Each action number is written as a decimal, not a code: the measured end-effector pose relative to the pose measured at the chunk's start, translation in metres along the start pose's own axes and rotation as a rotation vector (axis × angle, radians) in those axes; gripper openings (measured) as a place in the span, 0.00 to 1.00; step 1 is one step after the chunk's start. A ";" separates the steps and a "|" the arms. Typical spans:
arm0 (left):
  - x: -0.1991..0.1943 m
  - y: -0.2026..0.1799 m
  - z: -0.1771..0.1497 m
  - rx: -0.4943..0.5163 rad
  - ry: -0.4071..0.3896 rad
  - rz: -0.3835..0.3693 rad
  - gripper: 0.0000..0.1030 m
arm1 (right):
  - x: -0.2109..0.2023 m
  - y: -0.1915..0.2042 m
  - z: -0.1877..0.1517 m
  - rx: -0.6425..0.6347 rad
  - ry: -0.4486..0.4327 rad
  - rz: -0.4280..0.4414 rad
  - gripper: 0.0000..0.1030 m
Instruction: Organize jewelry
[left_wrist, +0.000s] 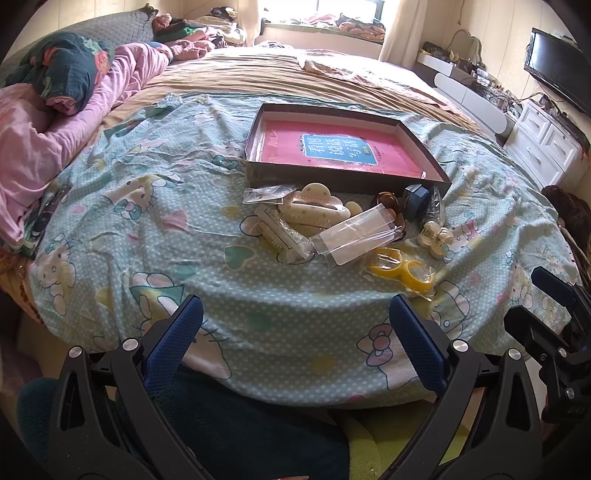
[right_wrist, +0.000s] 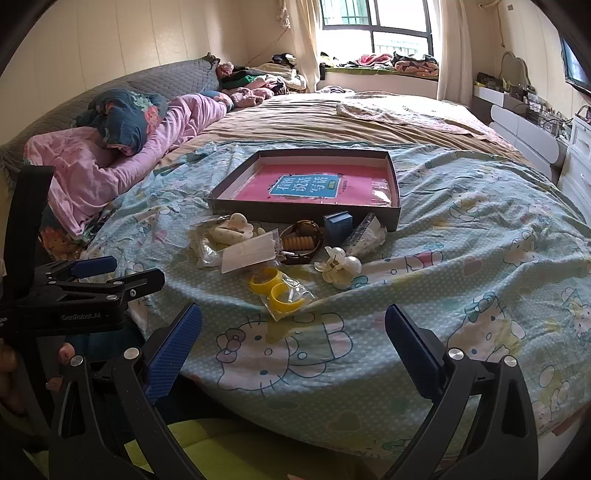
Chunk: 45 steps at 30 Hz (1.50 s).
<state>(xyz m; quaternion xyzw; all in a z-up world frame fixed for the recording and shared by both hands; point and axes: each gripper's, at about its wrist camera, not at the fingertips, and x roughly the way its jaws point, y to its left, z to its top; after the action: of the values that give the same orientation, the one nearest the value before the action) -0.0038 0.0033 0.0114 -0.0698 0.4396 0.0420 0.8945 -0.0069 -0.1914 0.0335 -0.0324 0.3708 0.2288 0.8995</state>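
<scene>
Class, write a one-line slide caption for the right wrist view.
Open right gripper faces jewelry packets beside a shallow box on the bed.

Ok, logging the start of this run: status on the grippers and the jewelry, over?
Left gripper open, right gripper open, both empty. Jewelry pile loose on the bedsheet; bagged yellow bangles nearest. Shallow dark tray holds only a pink book. Nothing blocking.

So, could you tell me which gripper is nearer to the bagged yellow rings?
Neither clearly. The left gripper sits back and to the left of the yellow rings; the right gripper faces them almost straight on. Both are open and well short of them.
</scene>
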 end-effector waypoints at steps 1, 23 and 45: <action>-0.001 0.000 0.001 0.000 0.000 0.000 0.91 | 0.000 0.001 0.000 0.001 0.000 0.001 0.96; 0.012 0.050 0.016 -0.107 -0.014 0.088 0.91 | 0.028 0.012 0.017 -0.055 0.027 0.102 0.96; 0.083 0.062 0.064 -0.085 0.083 0.007 0.91 | 0.089 0.010 0.030 -0.093 0.113 0.143 0.96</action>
<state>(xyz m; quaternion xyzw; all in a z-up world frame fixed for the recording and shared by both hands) 0.0887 0.0758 -0.0209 -0.1080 0.4744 0.0611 0.8715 0.0630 -0.1415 -0.0044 -0.0605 0.4111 0.3075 0.8560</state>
